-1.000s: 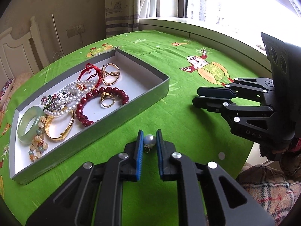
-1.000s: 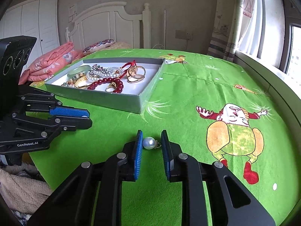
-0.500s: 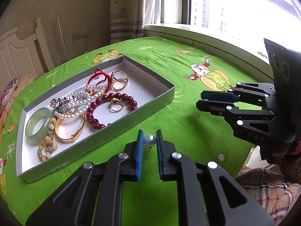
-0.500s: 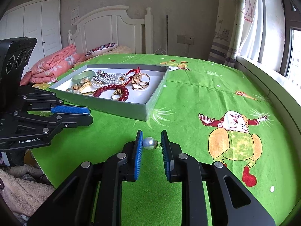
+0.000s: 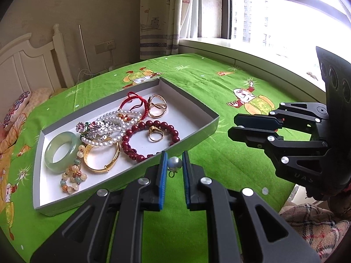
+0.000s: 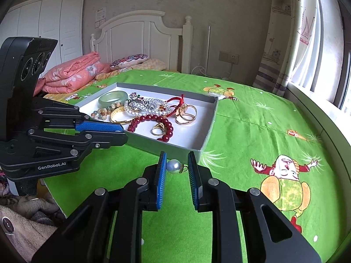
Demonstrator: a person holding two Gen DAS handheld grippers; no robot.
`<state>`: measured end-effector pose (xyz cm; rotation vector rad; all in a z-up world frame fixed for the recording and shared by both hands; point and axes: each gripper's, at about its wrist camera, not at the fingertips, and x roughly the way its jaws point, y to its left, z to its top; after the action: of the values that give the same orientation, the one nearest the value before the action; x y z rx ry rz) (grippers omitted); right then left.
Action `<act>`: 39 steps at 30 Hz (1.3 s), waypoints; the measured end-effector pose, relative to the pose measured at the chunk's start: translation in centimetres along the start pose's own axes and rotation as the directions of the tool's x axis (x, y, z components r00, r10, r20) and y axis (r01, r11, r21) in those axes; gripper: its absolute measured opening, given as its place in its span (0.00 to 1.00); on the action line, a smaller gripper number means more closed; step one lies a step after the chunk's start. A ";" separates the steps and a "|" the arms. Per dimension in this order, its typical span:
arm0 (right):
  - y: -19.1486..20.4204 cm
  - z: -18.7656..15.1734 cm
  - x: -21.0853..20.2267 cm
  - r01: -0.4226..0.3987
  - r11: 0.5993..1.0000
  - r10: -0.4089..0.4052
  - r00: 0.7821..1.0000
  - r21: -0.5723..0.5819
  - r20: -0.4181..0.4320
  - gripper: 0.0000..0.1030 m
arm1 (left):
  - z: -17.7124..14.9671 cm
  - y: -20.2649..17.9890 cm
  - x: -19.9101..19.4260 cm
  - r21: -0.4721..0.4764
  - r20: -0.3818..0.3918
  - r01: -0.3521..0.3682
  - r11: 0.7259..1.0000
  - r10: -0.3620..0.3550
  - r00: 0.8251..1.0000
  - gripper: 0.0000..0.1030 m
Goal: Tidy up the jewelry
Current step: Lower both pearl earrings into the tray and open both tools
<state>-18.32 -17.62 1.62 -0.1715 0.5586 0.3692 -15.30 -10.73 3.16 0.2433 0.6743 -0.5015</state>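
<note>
Two pearl earrings are in play, one in each gripper. In the right wrist view, the right gripper (image 6: pixel 175 167) pinches a pearl earring (image 6: pixel 174 166) between its blue pads; the earring's long axis lies crosswise between the pads, pearl against the left pad, small gold cap and hook pointing to the right pad. In the left wrist view, the left gripper (image 5: pixel 173 164) is pressed together on the second pearl earring (image 5: pixel 174 162), pearl uppermost, its dark metal fitting hanging below.

Both earrings are held just outside the near wall of the grey tray (image 5: pixel 198 132), above the green bedsheet (image 5: pixel 221 157).

Inside the tray lie one dark red bead bracelet (image 5: pixel 140 140), one gold ring (image 5: pixel 155 134) inside its loop, one pair of linked gold rings (image 5: pixel 157 107), one red cord bracelet (image 5: pixel 133 102), one pearl strand (image 5: pixel 116 127), one gold bangle (image 5: pixel 103 160), one jade bangle (image 5: pixel 60 151) and one pastel bead bracelet (image 5: pixel 72 178). A jewelled brooch (image 5: pixel 96 129) rests on the pearls.
</note>
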 end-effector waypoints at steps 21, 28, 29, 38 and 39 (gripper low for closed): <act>3.2 6.1 7.3 -0.083 0.996 0.084 0.993 0.026 -0.082 0.22 | 1.1 8.3 1.3 -0.218 -0.010 -0.244 0.945 0.248 0.969 0.18; 1.7 5.9 6.5 -0.033 0.992 0.039 0.998 0.118 -0.044 0.59 | 0.5 9.0 -0.6 -0.282 0.030 -0.339 0.898 0.361 0.932 0.88; 1.6 5.9 6.5 -0.013 0.991 0.019 0.999 0.133 -0.043 0.67 | 0.2 9.1 -0.9 -0.291 0.031 -0.352 0.889 0.377 0.926 0.94; 2.1 4.9 4.7 0.205 0.966 -0.209 0.978 0.155 0.007 0.89 | -1.7 8.6 -1.6 -0.268 -0.011 -0.473 0.839 0.488 0.873 0.98; 2.3 4.7 4.5 0.214 0.965 -0.218 0.976 0.152 0.014 0.89 | -1.8 8.6 -1.7 -0.266 0.003 -0.461 0.847 0.479 0.878 0.98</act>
<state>-13.36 -12.99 2.94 -0.0802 0.5297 0.1164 -12.92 -2.13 3.34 0.1367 0.5787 0.0543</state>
